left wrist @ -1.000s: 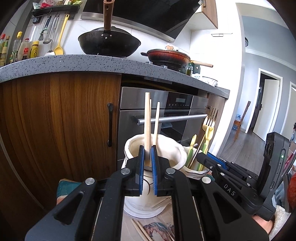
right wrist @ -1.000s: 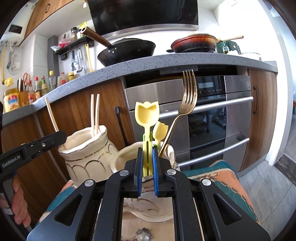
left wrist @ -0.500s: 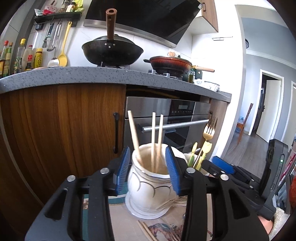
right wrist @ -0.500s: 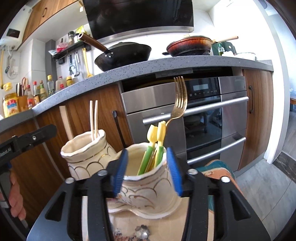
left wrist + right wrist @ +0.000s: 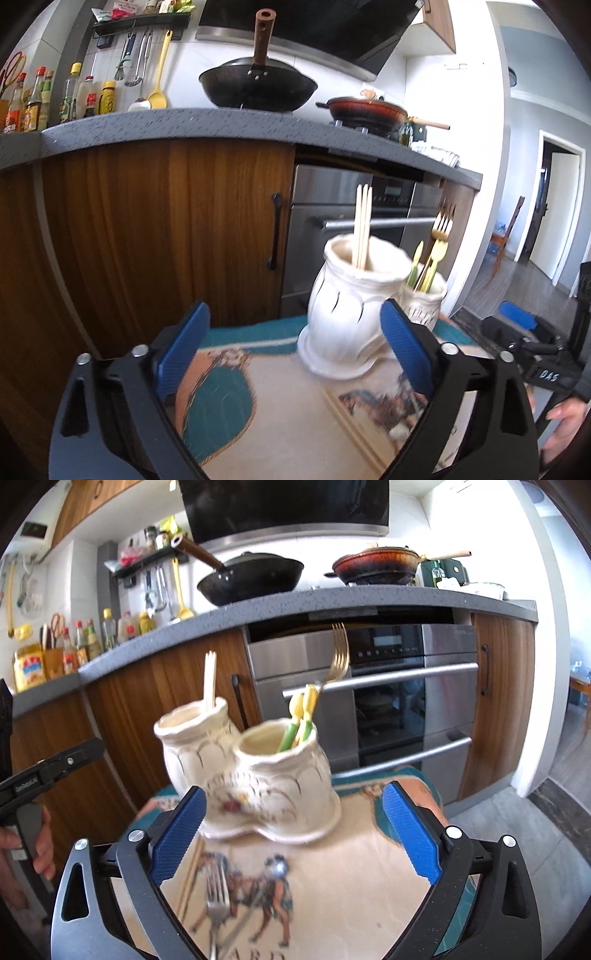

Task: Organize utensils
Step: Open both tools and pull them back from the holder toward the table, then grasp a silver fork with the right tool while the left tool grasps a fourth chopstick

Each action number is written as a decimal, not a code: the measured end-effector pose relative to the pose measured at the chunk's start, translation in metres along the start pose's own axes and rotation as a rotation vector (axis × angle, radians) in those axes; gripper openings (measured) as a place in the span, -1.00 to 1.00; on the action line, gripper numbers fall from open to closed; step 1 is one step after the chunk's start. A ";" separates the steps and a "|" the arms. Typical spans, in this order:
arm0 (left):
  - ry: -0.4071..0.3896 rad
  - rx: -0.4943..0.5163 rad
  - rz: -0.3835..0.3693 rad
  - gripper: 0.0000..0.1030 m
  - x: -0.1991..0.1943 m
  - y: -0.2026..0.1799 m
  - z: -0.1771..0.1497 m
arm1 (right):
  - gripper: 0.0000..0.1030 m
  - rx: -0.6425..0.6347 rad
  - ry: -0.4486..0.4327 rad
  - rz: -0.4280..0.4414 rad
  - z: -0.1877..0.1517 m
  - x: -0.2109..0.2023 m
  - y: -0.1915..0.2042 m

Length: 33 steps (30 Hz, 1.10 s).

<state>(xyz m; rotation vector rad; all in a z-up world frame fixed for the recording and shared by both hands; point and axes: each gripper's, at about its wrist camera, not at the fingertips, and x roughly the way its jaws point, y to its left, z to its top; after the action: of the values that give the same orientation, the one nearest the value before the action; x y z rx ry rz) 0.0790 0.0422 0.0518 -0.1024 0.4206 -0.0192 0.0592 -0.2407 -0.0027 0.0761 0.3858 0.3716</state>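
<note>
A white ceramic double holder (image 5: 251, 775) stands on a patterned mat (image 5: 351, 878). Its left pot (image 5: 351, 295) holds three wooden chopsticks (image 5: 362, 225). Its right pot (image 5: 284, 760) holds a gold fork (image 5: 338, 657) and yellow-green plastic utensils (image 5: 301, 716). My left gripper (image 5: 291, 354) is wide open and empty, pulled back in front of the chopstick pot. My right gripper (image 5: 293, 830) is wide open and empty, in front of the holder. A silver fork (image 5: 218, 897), a spoon (image 5: 273, 871) and chopsticks (image 5: 190, 875) lie on the mat near the right gripper.
Behind the mat are wooden cabinet doors (image 5: 166, 240) and a steel oven (image 5: 388, 701) under a grey counter (image 5: 184, 125) with a black wok (image 5: 258, 85) and a red pan (image 5: 365, 109). The other gripper (image 5: 546, 354) shows at the right of the left wrist view.
Both grippers opened, letting go of a chopstick (left) and a yellow-green utensil (right) into the pots, then drew back from the holder and opened wider.
</note>
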 end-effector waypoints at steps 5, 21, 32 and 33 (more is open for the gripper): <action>0.063 -0.001 0.013 0.89 -0.001 0.002 -0.018 | 0.90 -0.039 0.053 -0.032 -0.011 -0.005 0.003; 0.271 0.034 0.000 0.89 0.005 -0.005 -0.077 | 0.90 -0.291 0.290 0.012 -0.066 0.003 0.050; 0.296 0.050 0.003 0.89 0.008 -0.008 -0.083 | 0.45 -0.330 0.399 0.076 -0.078 0.016 0.072; 0.297 0.051 0.000 0.89 0.008 -0.009 -0.083 | 0.29 -0.343 0.412 0.076 -0.080 0.018 0.075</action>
<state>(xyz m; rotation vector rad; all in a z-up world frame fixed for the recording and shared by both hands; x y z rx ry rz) 0.0523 0.0254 -0.0262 -0.0490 0.7166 -0.0451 0.0188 -0.1643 -0.0722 -0.3263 0.7215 0.5256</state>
